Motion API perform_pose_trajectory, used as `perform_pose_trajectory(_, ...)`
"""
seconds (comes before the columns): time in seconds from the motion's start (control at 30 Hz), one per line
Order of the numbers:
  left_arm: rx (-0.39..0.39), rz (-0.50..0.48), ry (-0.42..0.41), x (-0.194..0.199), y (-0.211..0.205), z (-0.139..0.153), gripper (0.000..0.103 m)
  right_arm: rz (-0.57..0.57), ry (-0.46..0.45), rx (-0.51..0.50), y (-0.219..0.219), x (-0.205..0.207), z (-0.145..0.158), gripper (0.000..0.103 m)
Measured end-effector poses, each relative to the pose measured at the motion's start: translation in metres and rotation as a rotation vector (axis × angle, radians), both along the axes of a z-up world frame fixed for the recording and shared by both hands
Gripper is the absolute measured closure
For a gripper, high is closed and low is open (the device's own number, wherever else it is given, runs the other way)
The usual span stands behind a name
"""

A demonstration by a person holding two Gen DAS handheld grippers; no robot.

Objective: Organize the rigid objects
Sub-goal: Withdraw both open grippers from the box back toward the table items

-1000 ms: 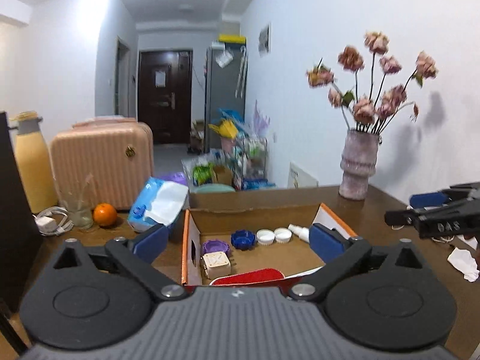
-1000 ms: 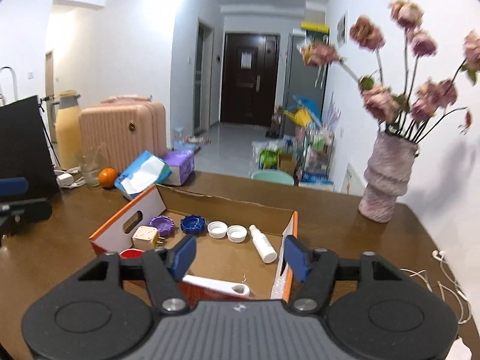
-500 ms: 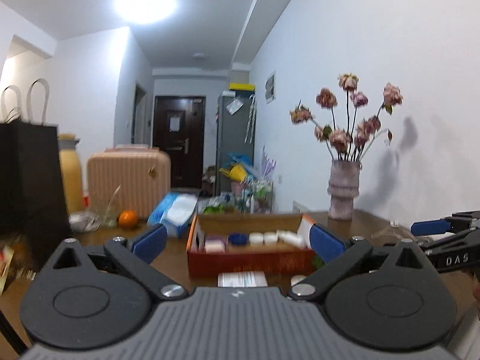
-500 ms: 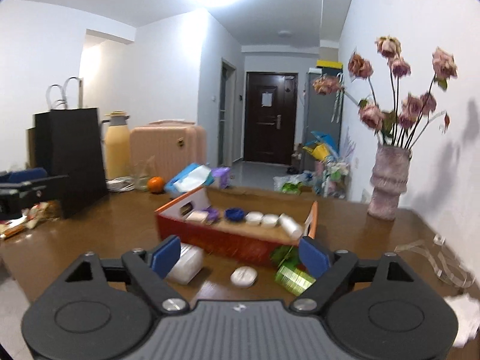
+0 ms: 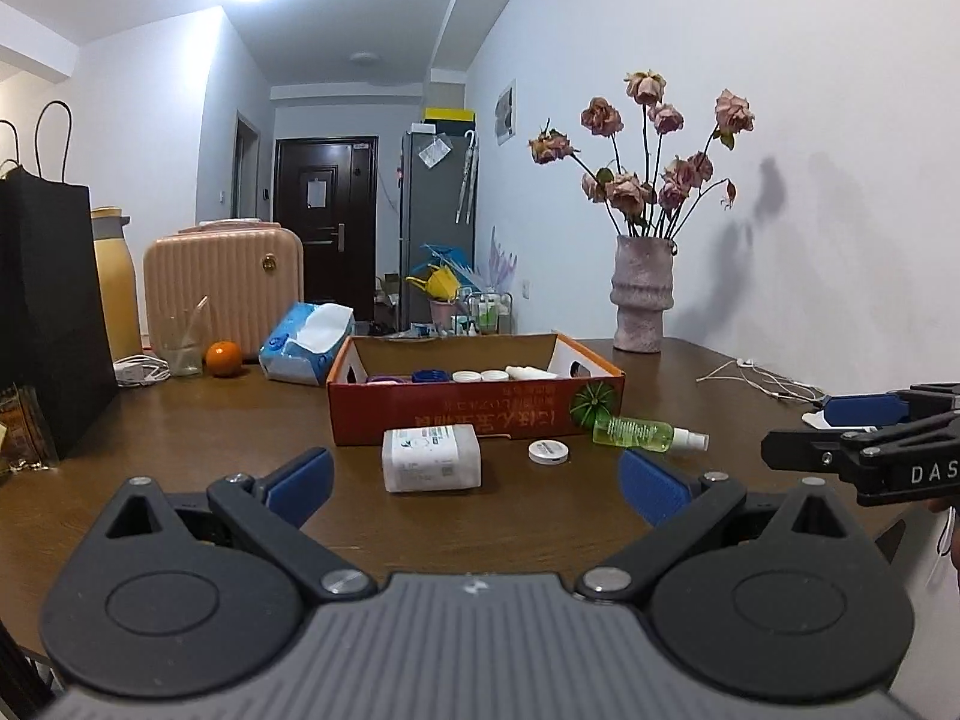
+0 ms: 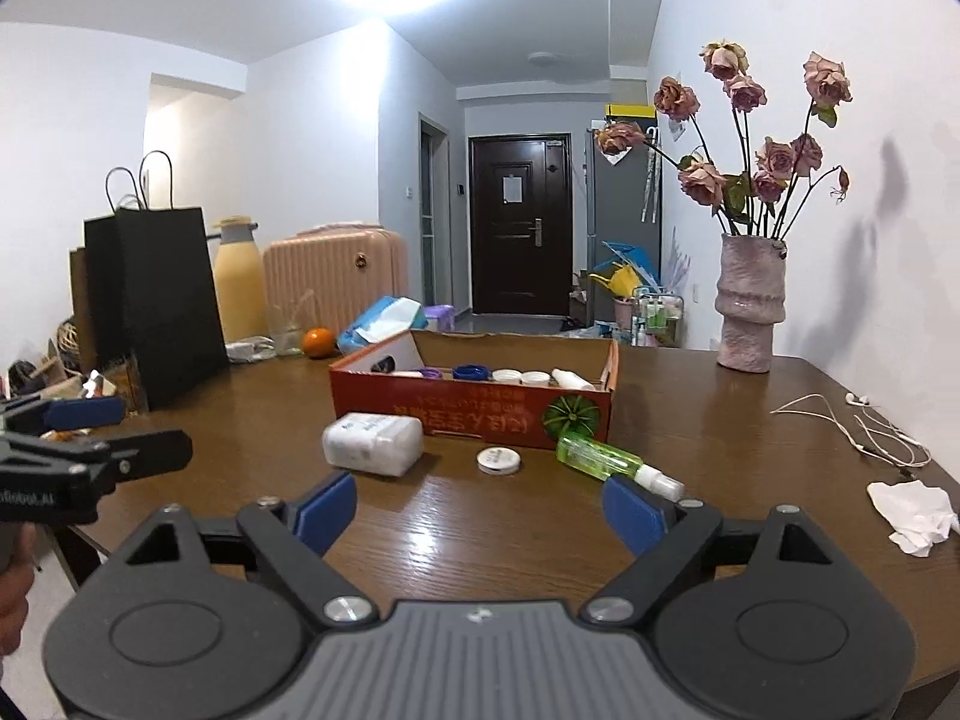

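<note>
The red cardboard box (image 6: 474, 414) sits mid-table, its near wall hiding most of the caps inside. Just in front lie a white bottle (image 6: 372, 443), a white lid (image 6: 499, 459) and a green spray bottle (image 6: 606, 461). Bare table (image 6: 480, 528) nearer in. Left gripper (image 5: 474, 483) gapes empty; right gripper (image 6: 480, 509) is opening, nothing between.

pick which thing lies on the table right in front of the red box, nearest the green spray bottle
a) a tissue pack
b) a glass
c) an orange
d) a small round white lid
d: the small round white lid lies beside the green spray bottle, before the red box.
</note>
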State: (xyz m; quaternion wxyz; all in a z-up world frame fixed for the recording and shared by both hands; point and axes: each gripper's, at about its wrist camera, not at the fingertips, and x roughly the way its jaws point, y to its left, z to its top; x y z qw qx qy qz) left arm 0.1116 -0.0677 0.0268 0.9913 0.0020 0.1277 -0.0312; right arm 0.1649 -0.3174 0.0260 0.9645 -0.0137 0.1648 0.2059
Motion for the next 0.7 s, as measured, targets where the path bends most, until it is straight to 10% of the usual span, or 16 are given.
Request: perform_pose_trajectory(0.7, 0.015, -0.086, 0.197, 0.145, -0.047, -0.025, 0.0, -0.055, 0.099, -0.095, -0.021, 0.117, -0.03, 0.015)
